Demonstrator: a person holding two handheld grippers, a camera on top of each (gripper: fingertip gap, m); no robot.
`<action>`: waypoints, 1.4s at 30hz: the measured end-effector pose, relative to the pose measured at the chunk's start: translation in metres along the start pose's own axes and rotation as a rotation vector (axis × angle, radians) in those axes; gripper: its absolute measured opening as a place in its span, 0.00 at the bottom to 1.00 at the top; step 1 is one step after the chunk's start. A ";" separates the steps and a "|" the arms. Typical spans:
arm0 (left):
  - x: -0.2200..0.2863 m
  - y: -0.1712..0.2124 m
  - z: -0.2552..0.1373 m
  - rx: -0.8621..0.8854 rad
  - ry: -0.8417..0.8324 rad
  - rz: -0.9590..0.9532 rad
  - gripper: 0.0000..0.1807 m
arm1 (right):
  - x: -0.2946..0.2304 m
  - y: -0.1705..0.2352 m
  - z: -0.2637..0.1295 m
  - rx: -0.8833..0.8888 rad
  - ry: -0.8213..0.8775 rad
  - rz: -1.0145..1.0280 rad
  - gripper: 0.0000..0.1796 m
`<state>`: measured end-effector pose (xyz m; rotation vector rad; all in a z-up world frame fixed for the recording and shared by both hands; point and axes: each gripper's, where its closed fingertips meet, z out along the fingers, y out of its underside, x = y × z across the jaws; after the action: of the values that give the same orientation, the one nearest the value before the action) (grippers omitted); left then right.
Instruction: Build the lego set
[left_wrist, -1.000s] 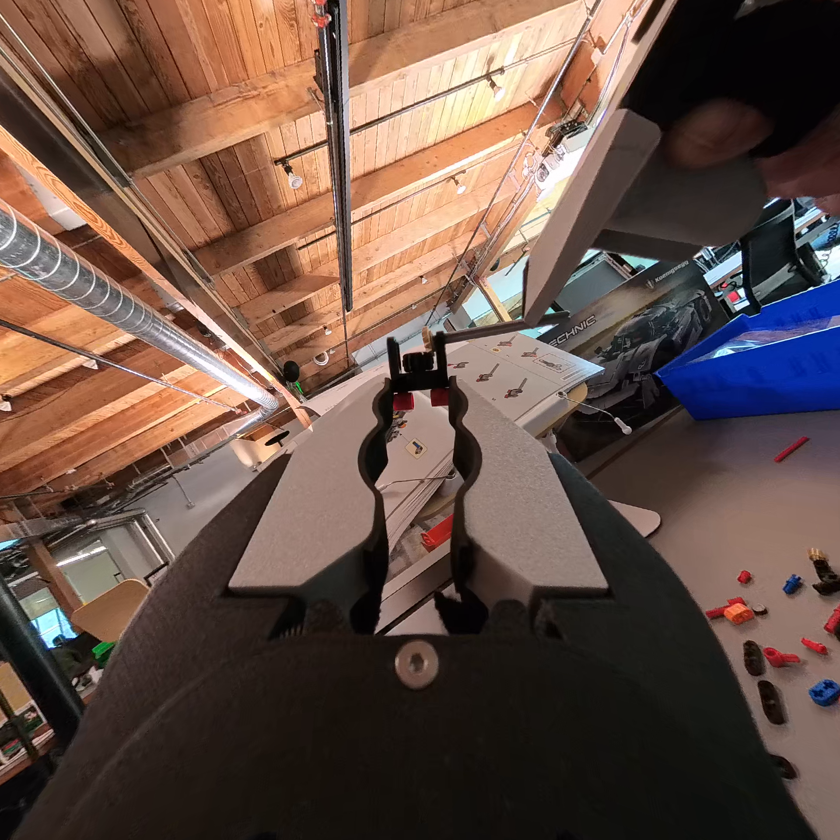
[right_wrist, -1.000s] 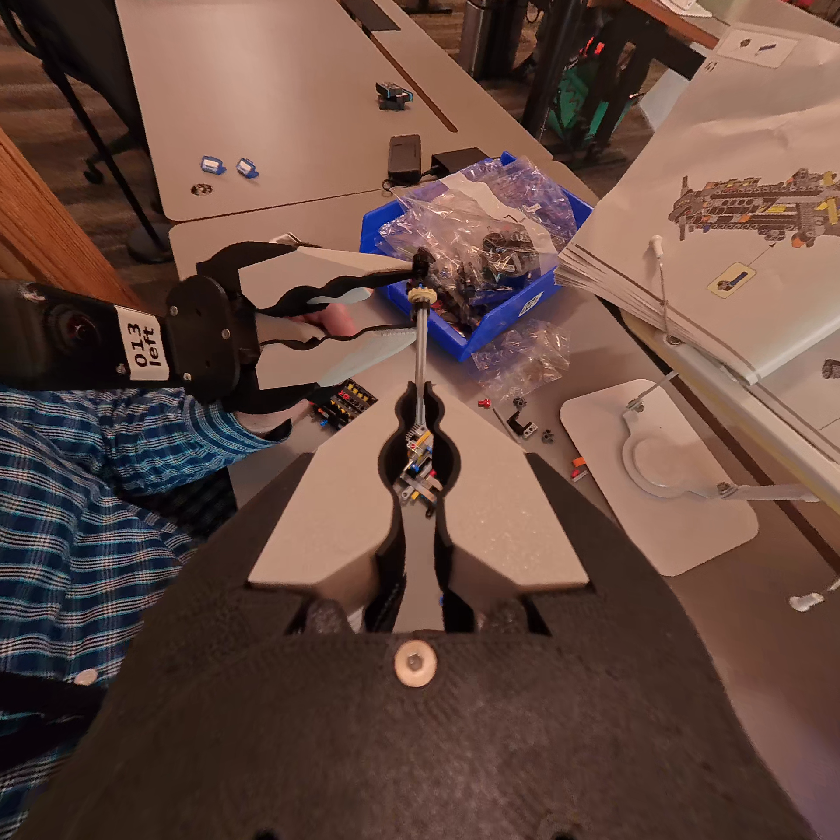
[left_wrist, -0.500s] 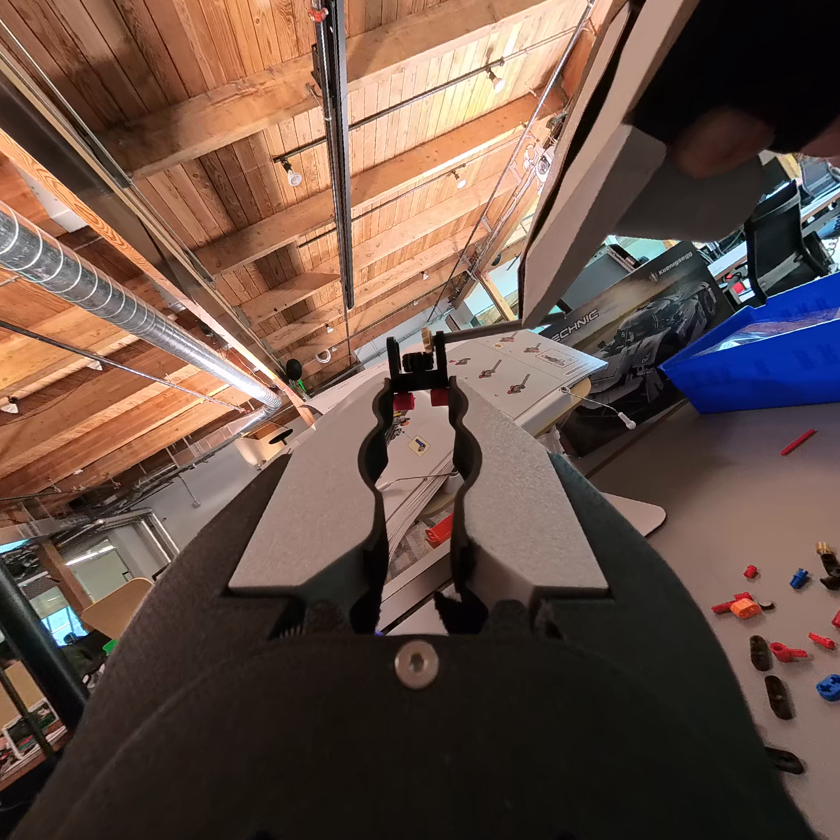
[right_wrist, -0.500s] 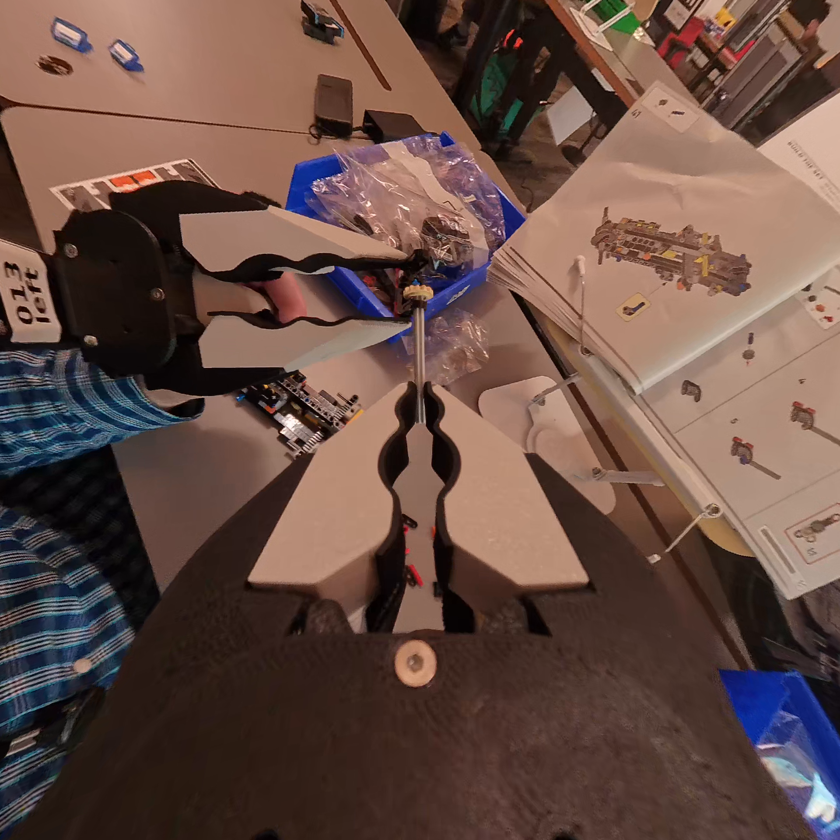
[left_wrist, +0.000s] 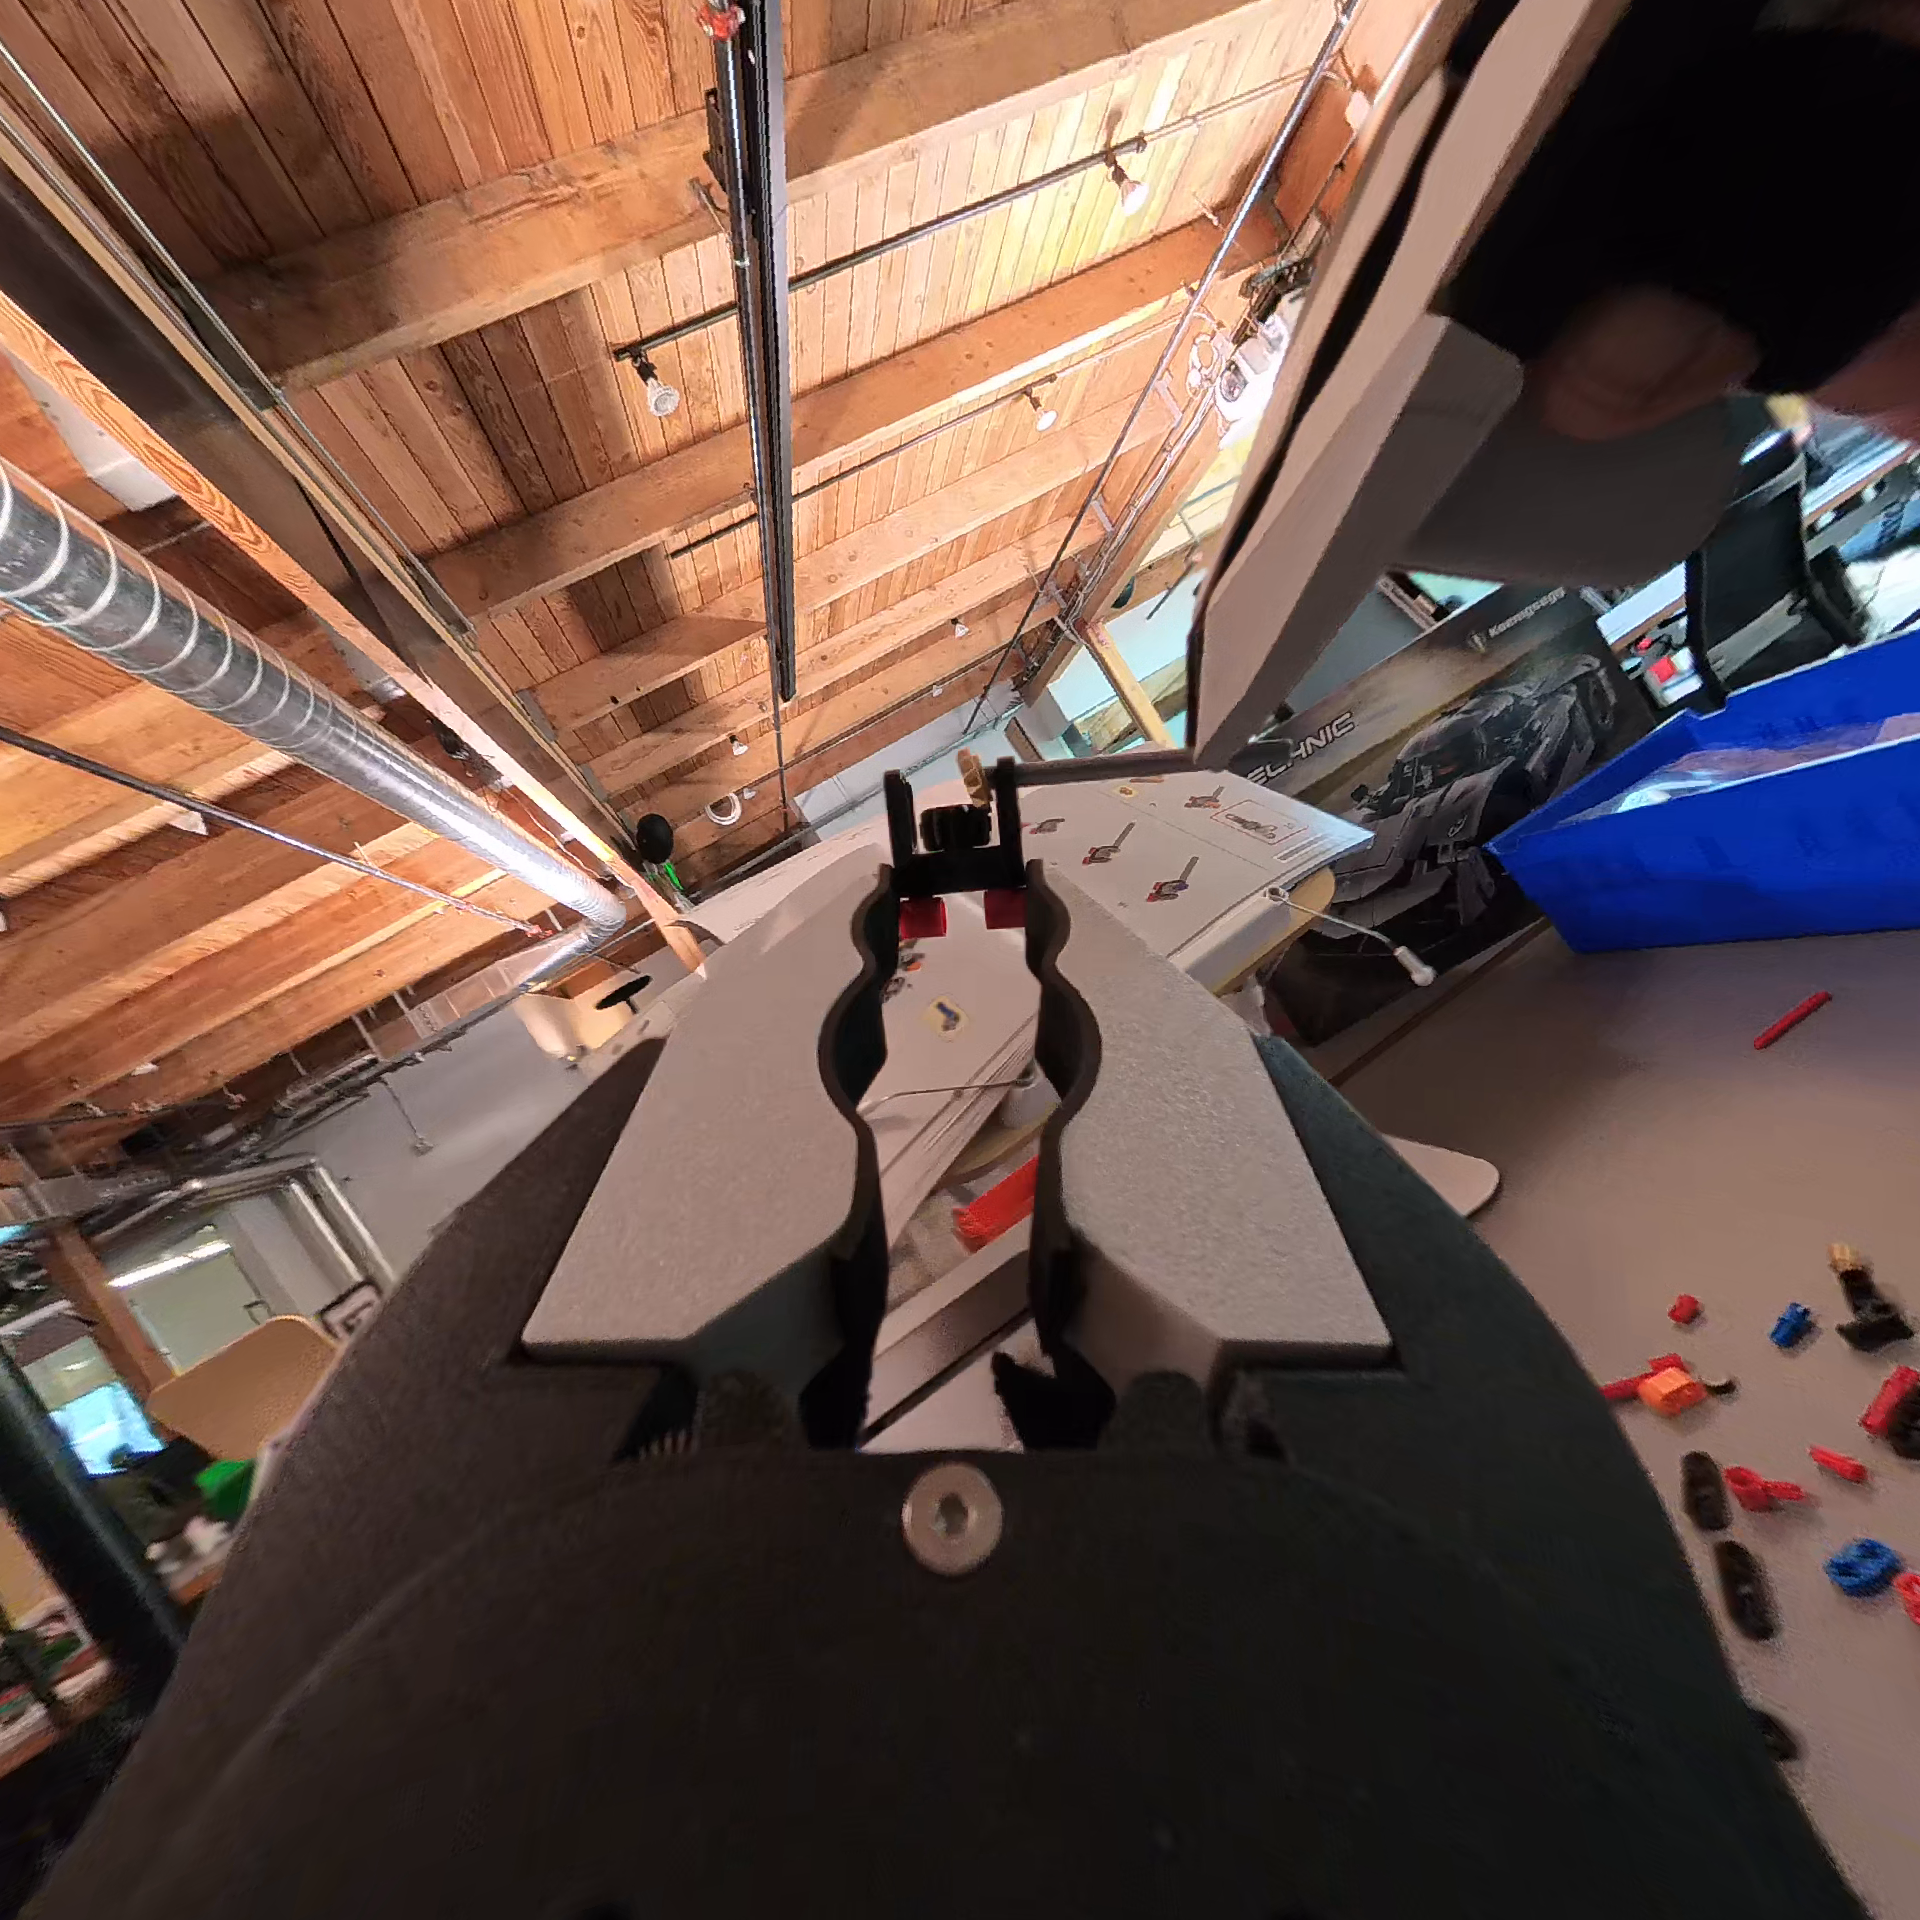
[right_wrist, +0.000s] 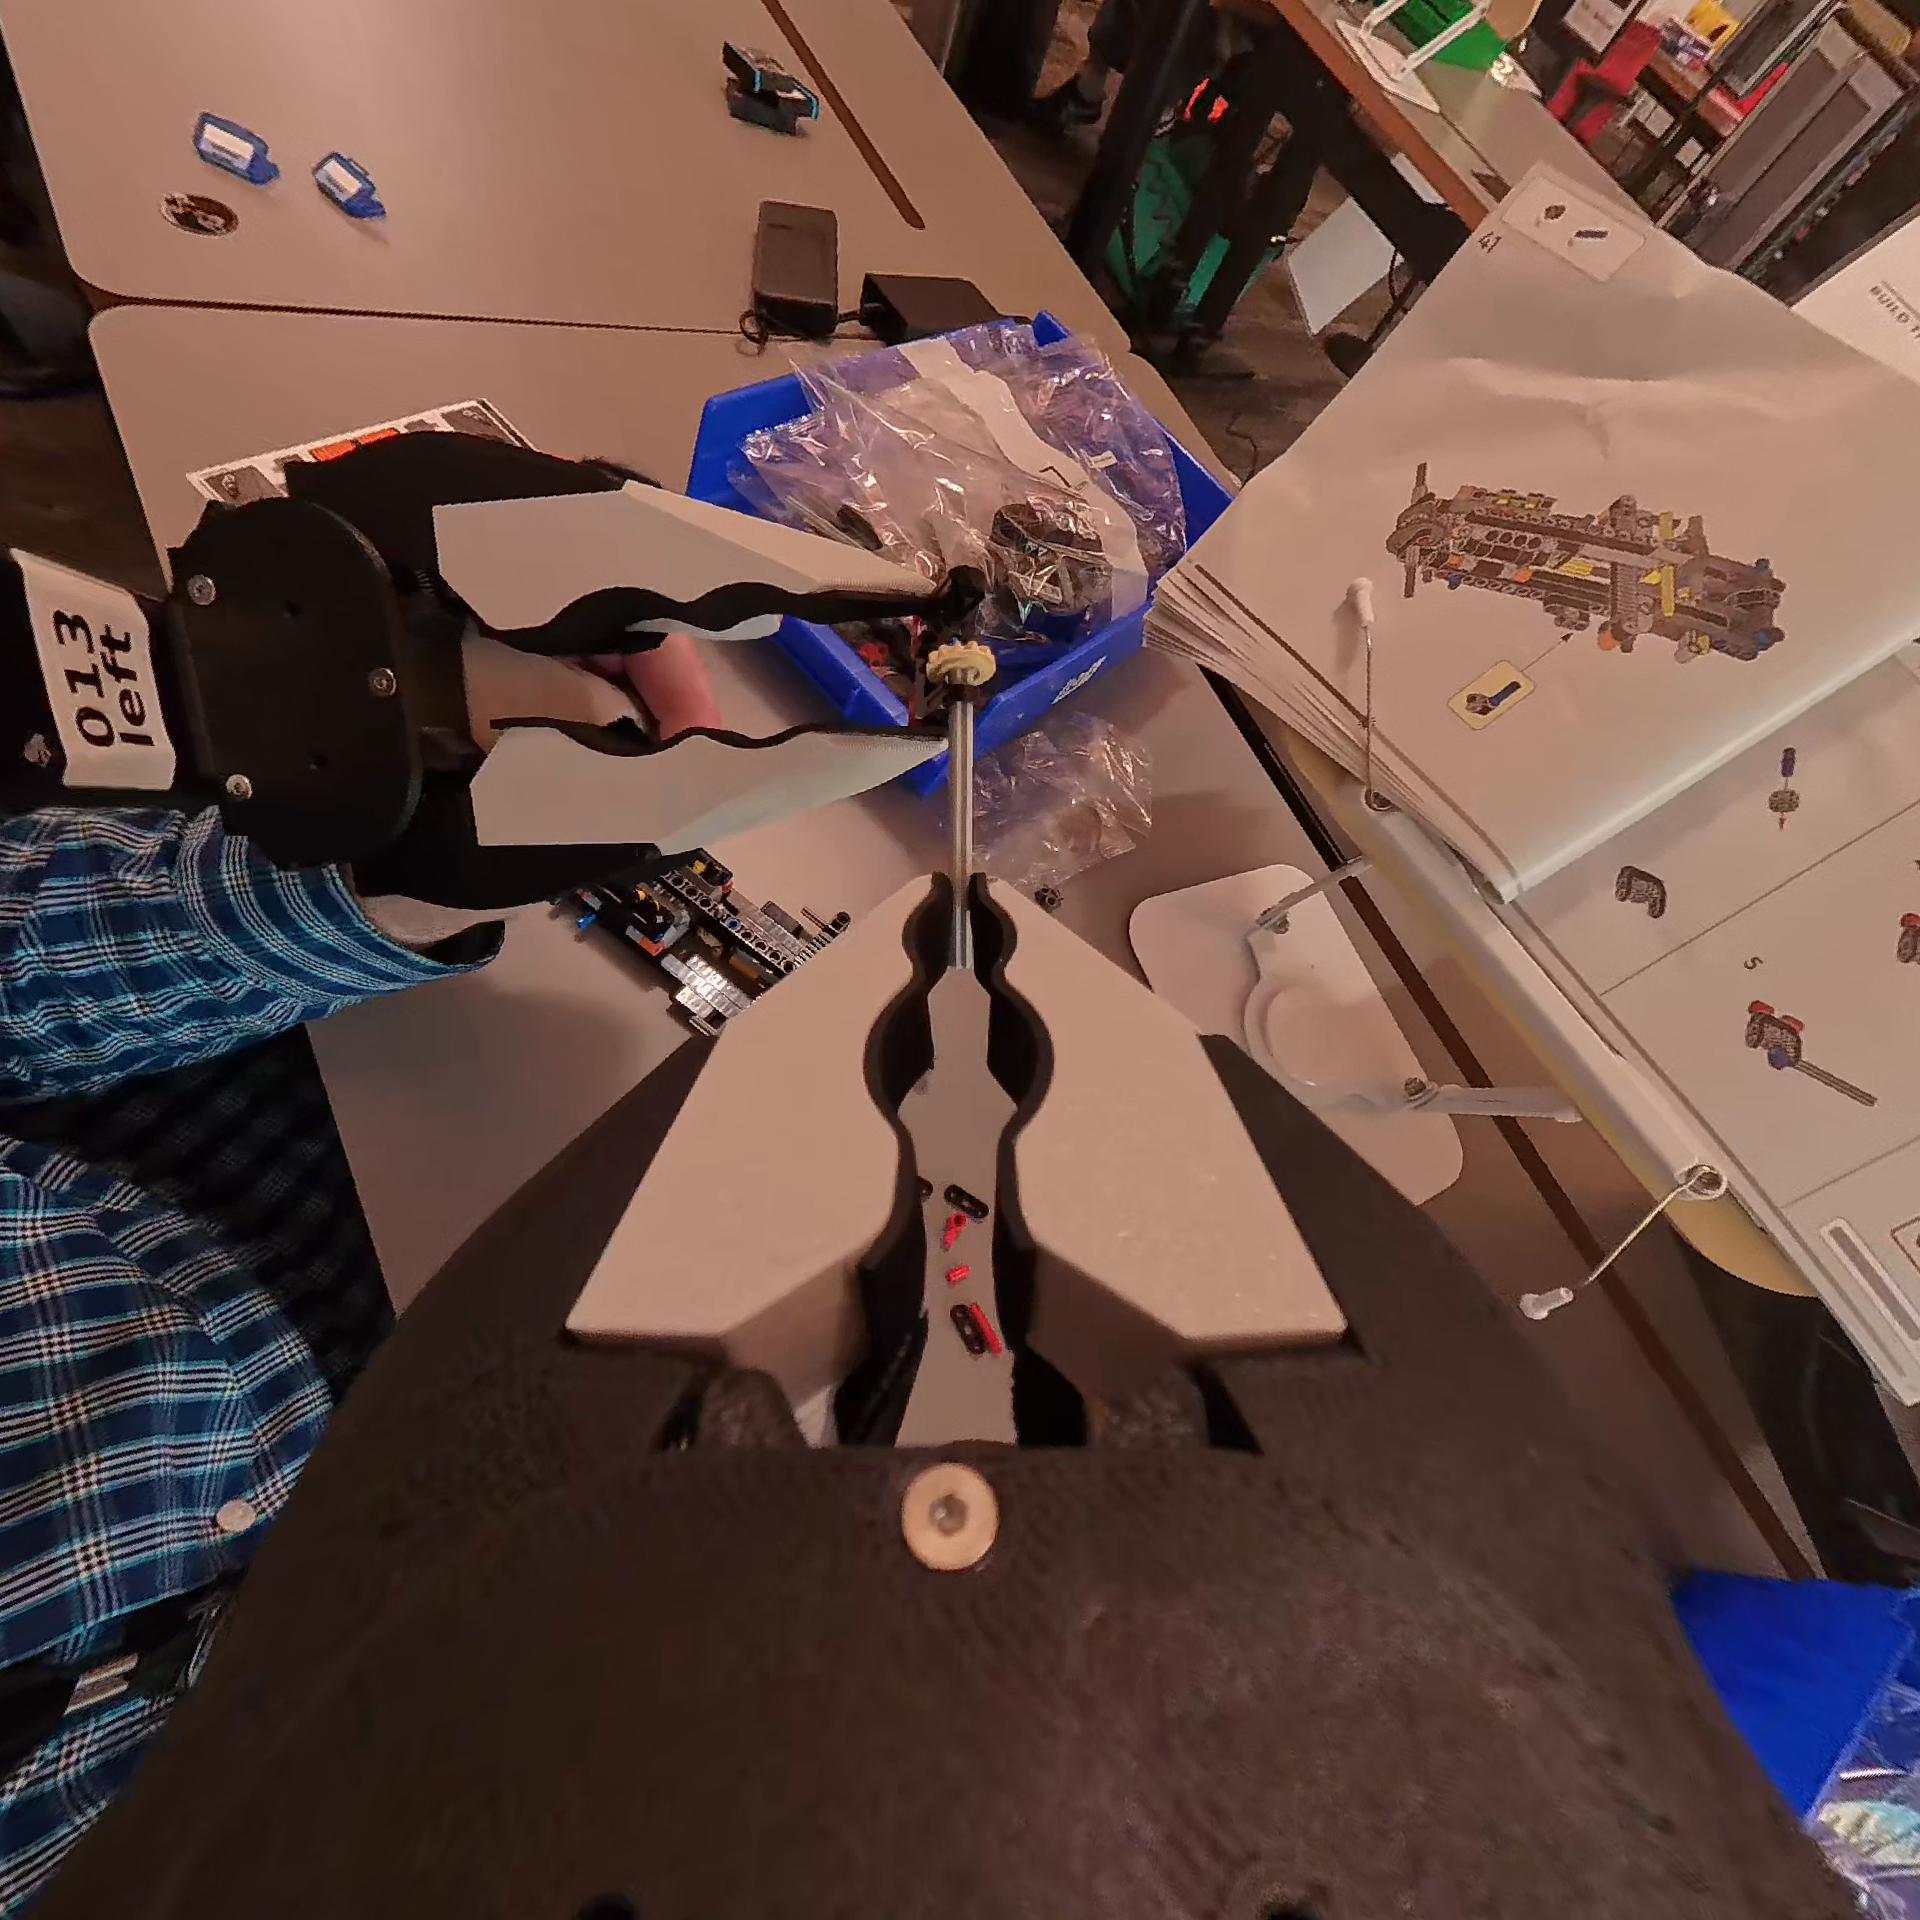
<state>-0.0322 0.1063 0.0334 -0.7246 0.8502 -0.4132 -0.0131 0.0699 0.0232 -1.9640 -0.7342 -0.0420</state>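
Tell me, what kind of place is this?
Probably a shared workshop or converted loft office: exposed wooden ceiling beams and a metal duct overhead, rows of grey work tables, an open instruction booklet and a blue parts bin.
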 end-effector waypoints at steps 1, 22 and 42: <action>0.000 0.000 0.000 0.005 0.006 -0.027 0.12 | -0.001 0.000 0.000 0.002 0.000 -0.004 0.00; -0.001 -0.002 0.000 0.031 0.030 -0.156 0.12 | -0.003 -0.006 -0.001 0.026 -0.007 -0.019 0.02; 0.000 -0.005 -0.001 0.074 0.115 -0.343 0.12 | -0.006 -0.017 -0.020 0.155 -0.091 -0.120 0.19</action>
<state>-0.0332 0.1023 0.0367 -0.7858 0.8148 -0.7957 -0.0217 0.0557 0.0453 -1.7829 -0.8879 0.0313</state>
